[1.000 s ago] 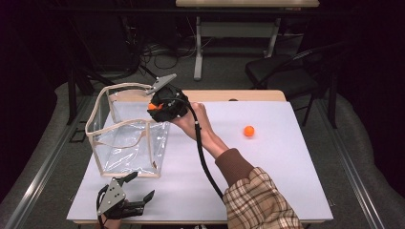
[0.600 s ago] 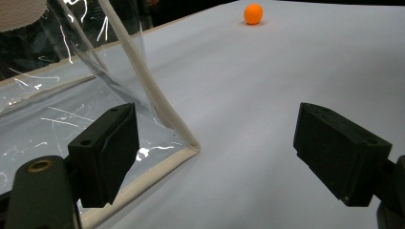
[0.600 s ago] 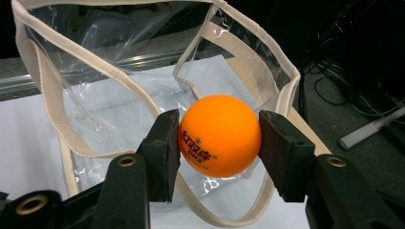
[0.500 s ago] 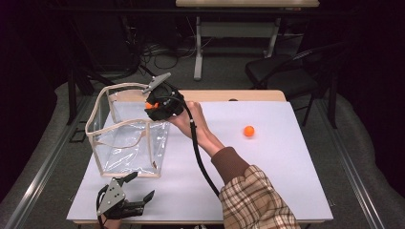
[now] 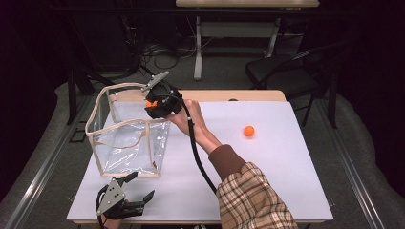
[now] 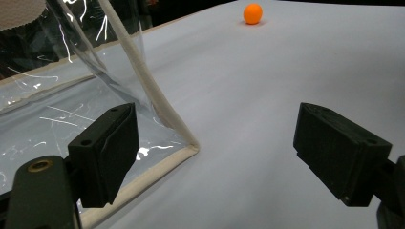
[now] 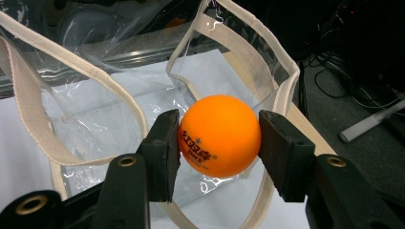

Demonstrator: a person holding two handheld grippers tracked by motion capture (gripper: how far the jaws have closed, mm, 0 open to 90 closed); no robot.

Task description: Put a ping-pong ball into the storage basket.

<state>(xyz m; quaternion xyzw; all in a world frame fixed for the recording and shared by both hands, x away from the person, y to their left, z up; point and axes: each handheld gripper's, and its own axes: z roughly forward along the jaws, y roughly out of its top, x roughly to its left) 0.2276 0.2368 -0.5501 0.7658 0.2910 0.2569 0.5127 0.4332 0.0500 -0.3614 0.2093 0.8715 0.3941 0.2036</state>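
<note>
a: over the open top of the clear bag point(image 5: 129, 138), the right gripper point(image 5: 154, 106) has its jaws clenched on an orange ball point(image 7: 220, 135), one jaw on each side of it

b: where is the bag standing?

a: on the white counter point(image 5: 267, 167), at its left part, upright, with cream fabric trim along its edges. the right hand point(image 5: 188, 117) holds that gripper just above the bag's rim

b: and the other gripper?

a: the left gripper point(image 5: 125, 199) sits low at the counter's near left edge, jaws released and wide apart, nothing between them. its own view has the bag's bottom corner just ahead of one jaw

b: any more balls?

a: a second orange ball point(image 5: 249, 130) lies on the counter well to the right, apart from the bag
</note>
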